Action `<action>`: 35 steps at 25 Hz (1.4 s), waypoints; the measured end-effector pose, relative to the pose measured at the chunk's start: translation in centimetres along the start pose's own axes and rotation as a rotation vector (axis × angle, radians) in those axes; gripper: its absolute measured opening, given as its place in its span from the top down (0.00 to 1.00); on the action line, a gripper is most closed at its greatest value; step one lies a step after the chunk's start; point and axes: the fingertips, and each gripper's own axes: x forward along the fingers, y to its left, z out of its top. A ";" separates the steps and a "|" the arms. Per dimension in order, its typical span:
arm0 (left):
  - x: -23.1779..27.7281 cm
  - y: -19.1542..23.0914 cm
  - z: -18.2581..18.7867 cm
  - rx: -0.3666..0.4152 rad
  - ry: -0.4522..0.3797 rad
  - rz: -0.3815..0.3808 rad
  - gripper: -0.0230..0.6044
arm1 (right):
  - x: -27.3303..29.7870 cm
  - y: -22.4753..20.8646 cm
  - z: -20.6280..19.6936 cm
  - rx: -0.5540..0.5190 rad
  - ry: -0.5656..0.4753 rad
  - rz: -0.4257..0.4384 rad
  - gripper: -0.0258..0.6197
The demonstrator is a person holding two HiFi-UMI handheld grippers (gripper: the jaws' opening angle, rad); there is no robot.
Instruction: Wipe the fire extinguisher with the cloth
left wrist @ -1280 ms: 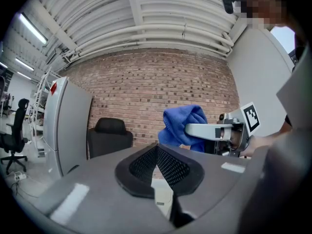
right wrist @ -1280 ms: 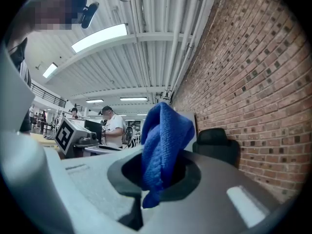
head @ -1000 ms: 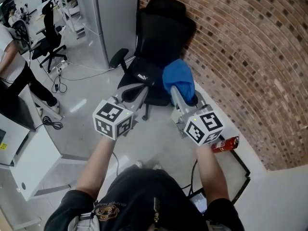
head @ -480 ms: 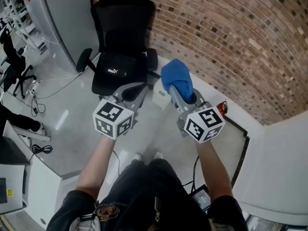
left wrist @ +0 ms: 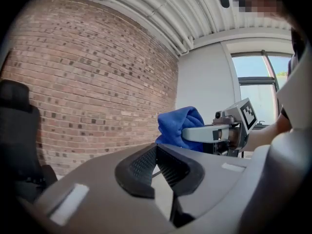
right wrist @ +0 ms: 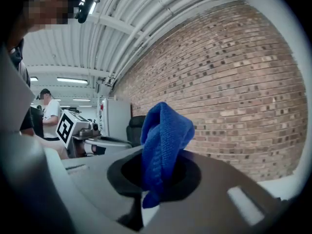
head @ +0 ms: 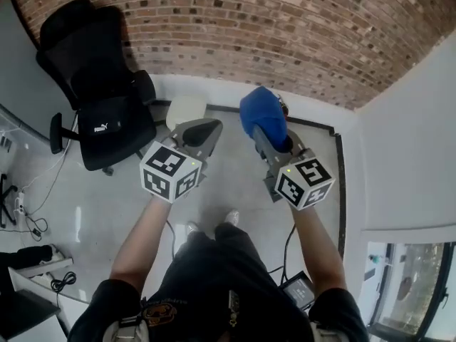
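Observation:
My right gripper (head: 266, 132) is shut on a bunched blue cloth (head: 261, 114), which stands up out of its jaws (right wrist: 163, 141). The left gripper (head: 206, 127) is shut with nothing in it, level with the right one and a hand's width to its left. Both are held out at waist height over the grey floor, pointing at the brick wall (head: 285, 27). In the left gripper view the cloth (left wrist: 177, 128) and the right gripper (left wrist: 229, 129) show off to the right. A small reddish bit (head: 283, 105) peeks out at the wall's foot behind the cloth; I cannot tell what it is.
A black office chair (head: 107, 109) stands at the left against the brick wall, with a white box (head: 186, 110) on the floor beside it. A white wall (head: 406, 141) closes the corner on the right. A black strip (head: 340, 184) runs along its foot. A person in white (right wrist: 47, 115) stands far behind.
The view has swung right: the chair slid from the middle to the left, and the corner with the white wall came in. Both grippers kept their stance, cloth still held.

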 end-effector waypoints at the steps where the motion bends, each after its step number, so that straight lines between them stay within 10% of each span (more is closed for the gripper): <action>1: 1.4 -1.0 0.0 0.004 0.008 -0.027 0.95 | -1.1 -1.4 -0.2 0.009 0.001 -0.030 0.91; 13: 15.1 -9.1 -3.3 0.044 0.153 -0.257 0.95 | -9.7 -15.8 -5.5 0.124 0.054 -0.264 0.91; 35: 31.6 -6.6 -7.5 0.076 0.318 -0.282 0.95 | -8.1 -34.9 -10.6 0.239 0.117 -0.387 0.91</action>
